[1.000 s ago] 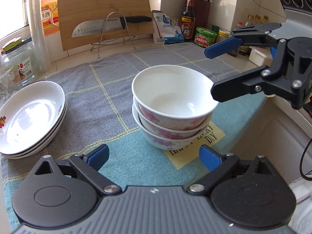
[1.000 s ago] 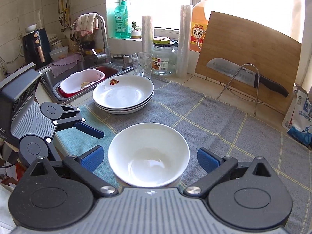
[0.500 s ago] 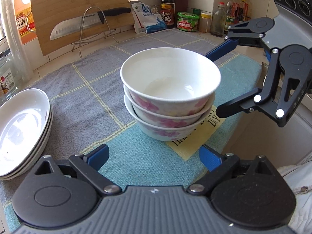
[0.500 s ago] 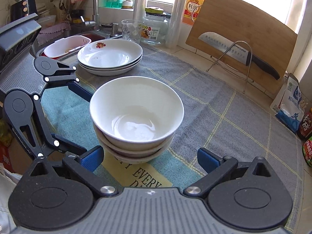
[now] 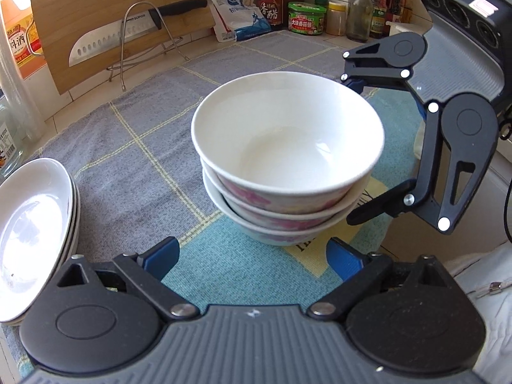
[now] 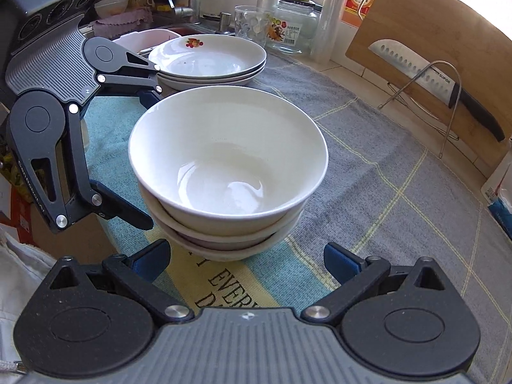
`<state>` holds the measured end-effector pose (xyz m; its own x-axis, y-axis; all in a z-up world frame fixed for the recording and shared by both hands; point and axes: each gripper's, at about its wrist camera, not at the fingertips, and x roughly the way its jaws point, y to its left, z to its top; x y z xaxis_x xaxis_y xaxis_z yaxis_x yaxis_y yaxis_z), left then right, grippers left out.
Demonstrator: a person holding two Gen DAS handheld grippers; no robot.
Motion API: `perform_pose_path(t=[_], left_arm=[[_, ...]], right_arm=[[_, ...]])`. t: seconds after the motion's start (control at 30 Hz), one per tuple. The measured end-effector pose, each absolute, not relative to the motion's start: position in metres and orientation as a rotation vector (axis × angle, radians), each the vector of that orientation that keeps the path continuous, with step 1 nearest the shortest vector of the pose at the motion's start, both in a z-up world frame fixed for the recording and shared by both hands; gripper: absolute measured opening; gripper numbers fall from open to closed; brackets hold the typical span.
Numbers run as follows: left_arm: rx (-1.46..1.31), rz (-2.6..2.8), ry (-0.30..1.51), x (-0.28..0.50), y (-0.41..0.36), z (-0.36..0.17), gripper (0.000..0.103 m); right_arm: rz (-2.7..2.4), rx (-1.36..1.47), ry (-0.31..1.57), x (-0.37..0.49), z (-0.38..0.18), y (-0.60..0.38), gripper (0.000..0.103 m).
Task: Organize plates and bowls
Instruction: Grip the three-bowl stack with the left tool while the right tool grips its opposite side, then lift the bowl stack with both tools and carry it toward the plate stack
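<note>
Three white bowls with pink flowers stand nested in a stack (image 5: 288, 147) on a checked cloth; the stack also shows in the right wrist view (image 6: 228, 160). My left gripper (image 5: 252, 257) is open just in front of the stack's base, not touching it. My right gripper (image 6: 246, 260) is open at the stack's other side; in the left wrist view it (image 5: 355, 153) straddles the bowls' right edge with wide jaws. A stack of three white plates (image 6: 208, 59) sits beyond, and at the left in the left wrist view (image 5: 32, 230).
A cutting board (image 5: 112, 16) with a knife (image 5: 128, 35) on a wire stand leans at the back. Bottles and jars (image 5: 307, 17) line the wall. A glass (image 6: 251, 25), a jar and the sink (image 6: 153, 36) lie behind the plates. The counter edge runs near both grippers.
Both grippers have moved in closer and lower around the bowl stack. Their jaws stay open. The bowls and plates have not moved.
</note>
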<state>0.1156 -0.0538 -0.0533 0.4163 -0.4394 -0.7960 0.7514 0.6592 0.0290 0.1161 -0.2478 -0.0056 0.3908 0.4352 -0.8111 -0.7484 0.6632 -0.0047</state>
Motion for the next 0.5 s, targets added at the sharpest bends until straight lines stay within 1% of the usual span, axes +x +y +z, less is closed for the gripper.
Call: perform_pose_path(t=[0.3, 0.5], left_arm=[[0.425, -0.742, 0.889, 0.119, -0.064, -0.052, 0.096], [0.456, -0.787, 0.883, 0.124, -0.062, -0.052, 0.096]], right_arm=[[0.929, -0.378, 0.875, 0.133, -0.009, -0.260, 0.103], [0.948, -0.358, 0.895, 0.138, -0.009, -0.260, 0.103]])
